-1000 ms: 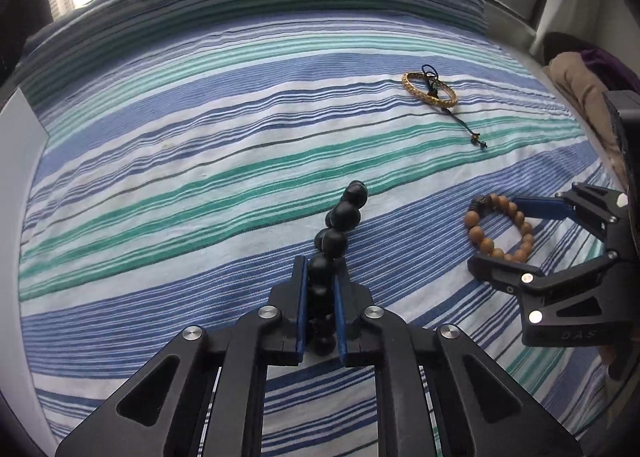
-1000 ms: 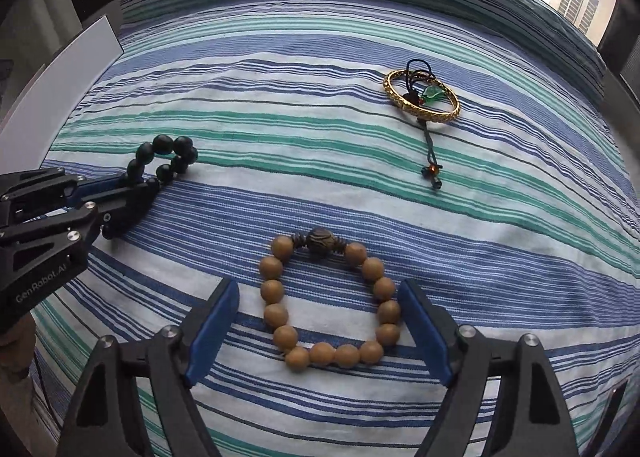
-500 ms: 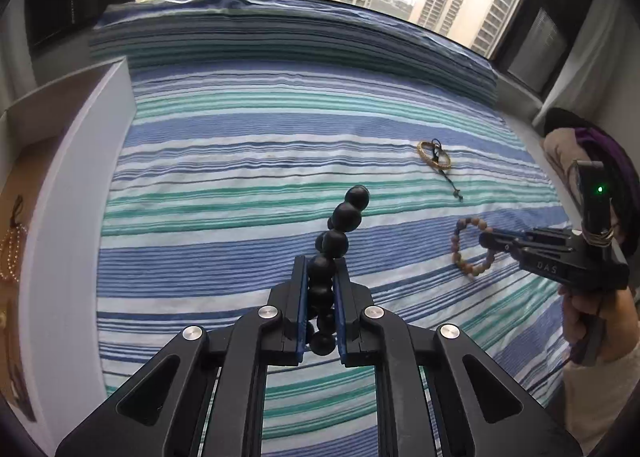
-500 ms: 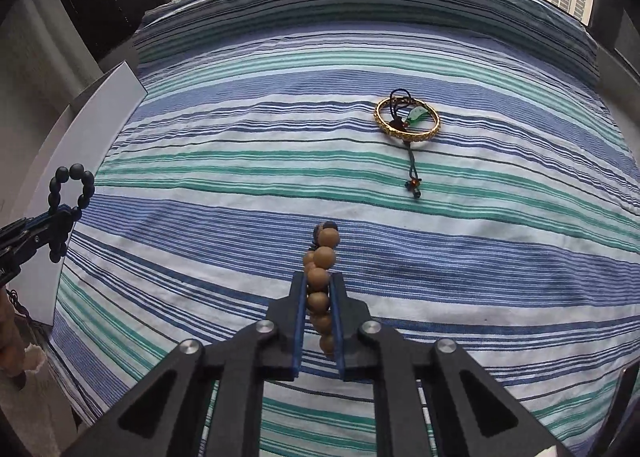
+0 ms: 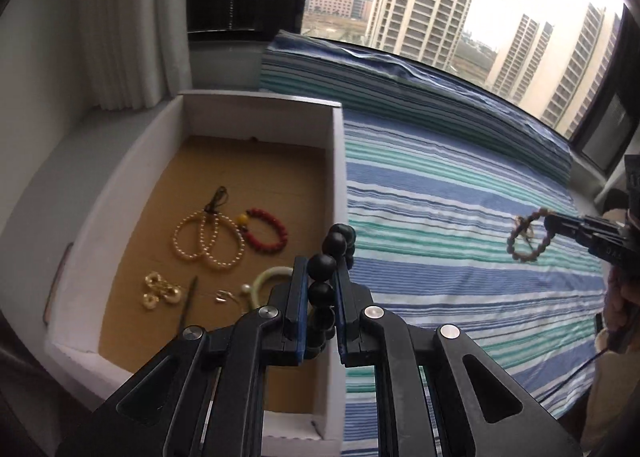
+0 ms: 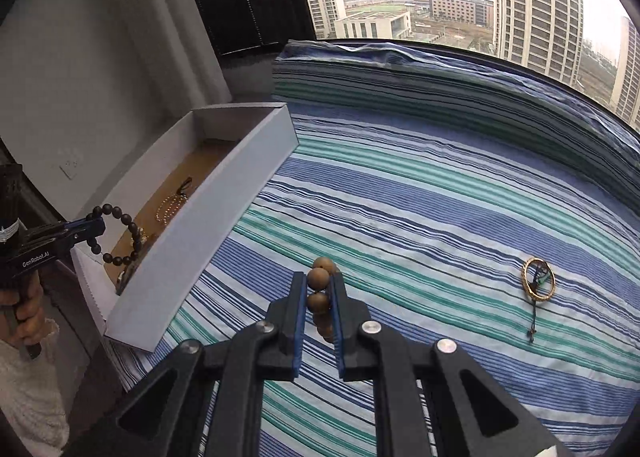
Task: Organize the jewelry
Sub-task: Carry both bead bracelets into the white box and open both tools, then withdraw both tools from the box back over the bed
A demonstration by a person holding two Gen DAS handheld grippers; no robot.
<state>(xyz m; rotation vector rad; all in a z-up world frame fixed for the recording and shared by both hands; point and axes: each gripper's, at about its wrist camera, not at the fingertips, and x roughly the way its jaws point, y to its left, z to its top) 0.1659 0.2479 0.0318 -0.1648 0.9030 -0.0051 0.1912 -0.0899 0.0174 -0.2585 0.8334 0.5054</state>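
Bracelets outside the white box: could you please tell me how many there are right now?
3. The black bead bracelet is held in the left gripper above the box; the wooden bead bracelet is held in the right gripper; the gold bangle lies on the striped bedspread.

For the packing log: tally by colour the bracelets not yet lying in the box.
Black bead bracelet, in left gripper: 1
Brown wooden bead bracelet, in right gripper: 1
Gold bangle, on striped bed: 1
Total: 3
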